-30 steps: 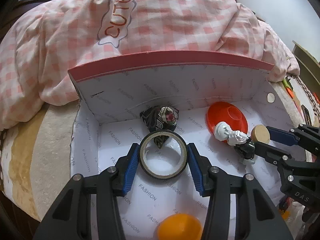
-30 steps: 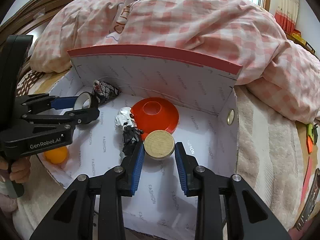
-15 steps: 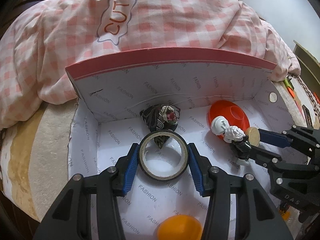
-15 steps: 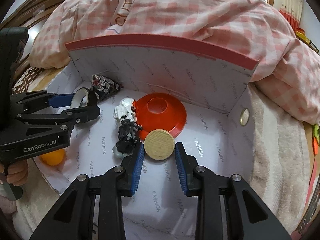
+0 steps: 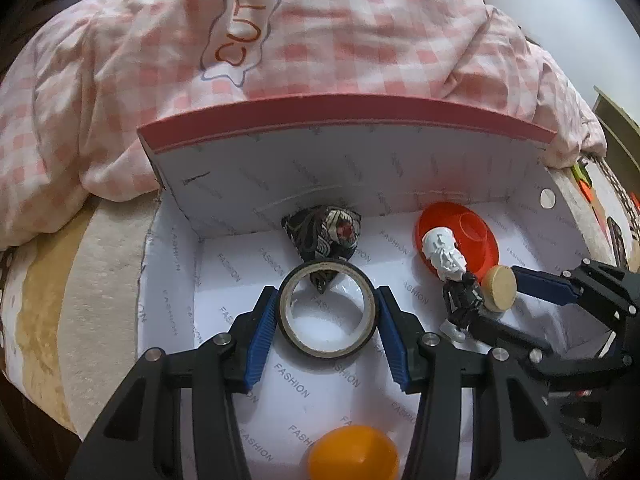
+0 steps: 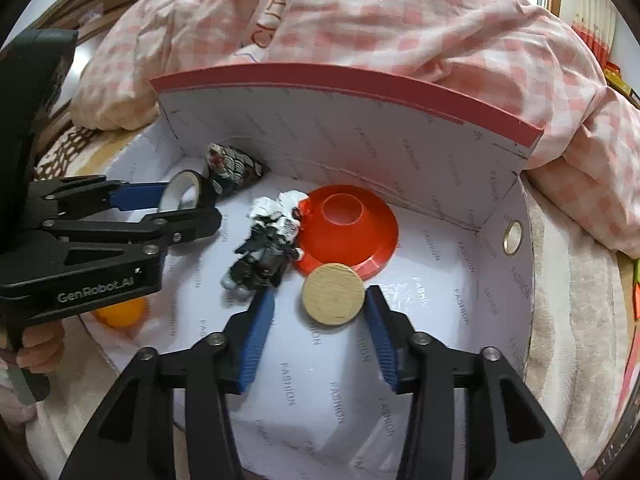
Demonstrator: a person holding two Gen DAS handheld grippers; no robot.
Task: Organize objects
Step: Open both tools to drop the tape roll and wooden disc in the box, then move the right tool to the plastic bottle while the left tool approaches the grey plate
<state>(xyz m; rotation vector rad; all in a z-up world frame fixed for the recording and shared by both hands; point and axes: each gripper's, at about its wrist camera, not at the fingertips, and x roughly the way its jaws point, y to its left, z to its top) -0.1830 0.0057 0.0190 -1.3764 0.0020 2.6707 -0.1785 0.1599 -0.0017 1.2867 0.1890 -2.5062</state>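
A white cardboard box (image 5: 224, 364) printed with "FASHION" lies open on a bed, its red-edged lid (image 5: 344, 116) standing upright along the far side against a pink checked quilt (image 5: 320, 40). The box floor has bare room in the near middle and toward the right wall.

The left gripper (image 5: 328, 312) holds a black roll of tape (image 5: 328, 314) with a pale inner core, its blue pads pressing both sides of the ring. A dark patterned cloth pouch (image 5: 322, 236) sits just beyond the roll, near the back wall. An orange ball (image 5: 354, 454) lies at the near edge of the box floor.

The right gripper (image 6: 318, 308) is opening its jaws: a round pale wooden disc (image 6: 333, 294) sits between them, touching the right pad while a gap shows on the left. The disc overlaps the rim of an orange-red plastic cone dish (image 6: 346, 228). A black-and-white toy figure (image 6: 266, 246) lies beside the dish, its feet close to the left blue pad.
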